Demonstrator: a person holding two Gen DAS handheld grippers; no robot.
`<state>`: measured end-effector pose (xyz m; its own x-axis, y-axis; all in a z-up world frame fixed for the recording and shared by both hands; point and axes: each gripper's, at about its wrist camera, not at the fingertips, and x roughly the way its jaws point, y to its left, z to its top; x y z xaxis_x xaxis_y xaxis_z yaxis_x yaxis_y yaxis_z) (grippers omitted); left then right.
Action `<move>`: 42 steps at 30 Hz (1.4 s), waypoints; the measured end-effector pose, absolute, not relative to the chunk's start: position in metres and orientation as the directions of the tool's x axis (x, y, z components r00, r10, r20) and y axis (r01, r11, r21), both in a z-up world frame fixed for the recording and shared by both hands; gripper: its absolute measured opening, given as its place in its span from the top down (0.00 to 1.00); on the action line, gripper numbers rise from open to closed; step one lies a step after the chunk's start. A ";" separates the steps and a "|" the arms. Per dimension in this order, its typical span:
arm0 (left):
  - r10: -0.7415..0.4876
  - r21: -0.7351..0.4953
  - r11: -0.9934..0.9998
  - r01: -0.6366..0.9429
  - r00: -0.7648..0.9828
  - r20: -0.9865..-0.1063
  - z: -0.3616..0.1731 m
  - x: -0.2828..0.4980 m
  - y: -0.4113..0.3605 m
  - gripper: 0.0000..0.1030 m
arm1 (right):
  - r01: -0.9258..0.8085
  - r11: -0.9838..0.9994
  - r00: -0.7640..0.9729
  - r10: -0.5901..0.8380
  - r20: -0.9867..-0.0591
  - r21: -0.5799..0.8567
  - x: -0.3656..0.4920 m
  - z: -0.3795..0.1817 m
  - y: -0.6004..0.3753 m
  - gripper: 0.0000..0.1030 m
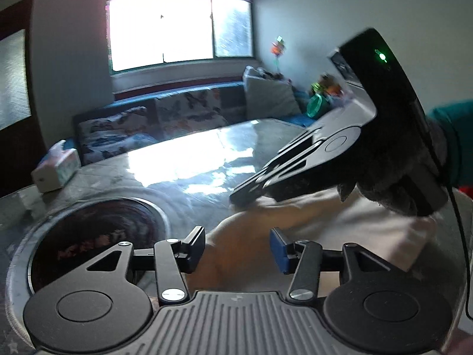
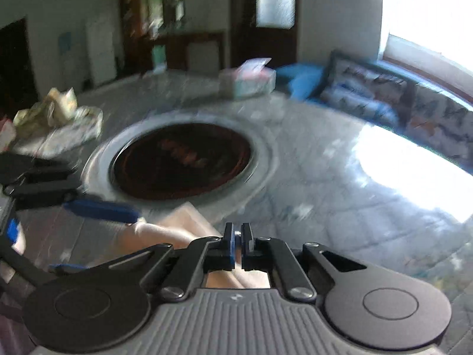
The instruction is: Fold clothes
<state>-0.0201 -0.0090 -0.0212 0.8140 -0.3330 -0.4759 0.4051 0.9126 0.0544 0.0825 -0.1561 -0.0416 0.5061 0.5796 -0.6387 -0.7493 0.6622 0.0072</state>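
Note:
A cream-coloured garment [image 1: 310,230] lies folded on the grey table, near its front edge. My left gripper [image 1: 238,247] is open, its jaws wide apart just above the garment's left end, holding nothing. My right gripper [image 1: 245,198] reaches in from the right in the left wrist view, tips down at the garment's far edge. In the right wrist view its jaws [image 2: 237,247] are nearly closed, with no cloth visible between them; the garment [image 2: 177,230] lies just below and left. The left gripper's blue pads [image 2: 100,208] show at the left there.
A round dark recess with a metal rim [image 1: 97,236] is set in the table [image 1: 207,159], also seen in the right wrist view [image 2: 183,159]. A tissue box [image 1: 57,167] and crumpled wrappers [image 2: 56,118] sit on the table. A cushioned bench [image 1: 165,118] runs along the far side.

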 end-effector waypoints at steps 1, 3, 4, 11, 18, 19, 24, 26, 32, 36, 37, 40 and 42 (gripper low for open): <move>-0.336 0.053 0.912 0.406 0.815 -0.473 -0.021 -0.021 -0.008 0.50 | -0.736 0.677 0.524 0.573 -0.630 0.004 0.084 -0.042 -0.157 0.97; -0.354 0.051 0.901 0.431 0.798 -0.487 -0.023 -0.021 -0.011 0.51 | -0.720 0.693 0.511 0.565 -0.648 0.037 0.093 -0.050 -0.157 0.97; -0.360 0.055 0.894 0.444 0.787 -0.501 -0.026 -0.020 -0.014 0.52 | -0.716 0.696 0.500 0.559 -0.662 0.046 0.096 -0.057 -0.155 0.97; -0.380 -0.025 0.889 0.457 0.707 -0.596 -0.035 -0.001 -0.013 0.64 | -0.691 0.718 0.494 0.556 -0.668 0.087 0.104 -0.064 -0.162 0.95; -0.399 -0.094 0.897 0.432 0.700 -0.593 -0.027 0.022 -0.006 0.64 | -0.672 0.732 0.502 0.559 -0.660 0.109 0.085 -0.053 -0.186 0.94; -0.402 -0.101 0.897 0.431 0.699 -0.592 -0.027 0.026 -0.007 0.65 | -0.670 0.734 0.503 0.559 -0.659 0.112 0.082 -0.051 -0.190 0.94; -0.414 -0.111 0.891 0.440 0.686 -0.598 -0.025 0.045 -0.020 0.70 | -0.656 0.745 0.510 0.553 -0.659 0.118 0.068 -0.049 -0.203 0.94; -0.401 -0.103 0.895 0.434 0.683 -0.610 -0.029 0.051 -0.024 0.70 | -0.651 0.751 0.515 0.544 -0.663 0.110 0.062 -0.057 -0.203 0.94; -0.381 -0.096 0.903 0.420 0.675 -0.632 -0.037 0.057 -0.025 0.71 | -0.611 0.786 0.570 0.519 -0.638 0.094 0.050 -0.064 -0.215 0.93; -0.373 -0.084 0.904 0.420 0.677 -0.634 -0.039 0.056 -0.026 0.71 | -0.565 0.822 0.605 0.475 -0.639 0.077 0.044 -0.063 -0.234 0.93; -0.372 -0.082 0.904 0.419 0.678 -0.634 -0.039 0.056 -0.027 0.71 | -0.546 0.835 0.613 0.458 -0.644 0.074 0.045 -0.065 -0.240 0.93; -0.367 -0.076 0.905 0.418 0.679 -0.635 -0.040 0.056 -0.029 0.70 | -0.497 0.864 0.636 0.425 -0.645 0.079 0.047 -0.069 -0.257 0.94; -0.363 -0.072 0.906 0.417 0.680 -0.637 -0.040 0.056 -0.029 0.70 | -0.471 0.878 0.650 0.411 -0.639 0.086 0.047 -0.069 -0.268 0.94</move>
<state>0.0564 -0.0294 -0.0395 0.6803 -0.3634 -0.6365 0.4168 0.9062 -0.0718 0.0471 -0.2683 -0.0686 0.6501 0.4112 -0.6390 -0.4707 0.8781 0.0863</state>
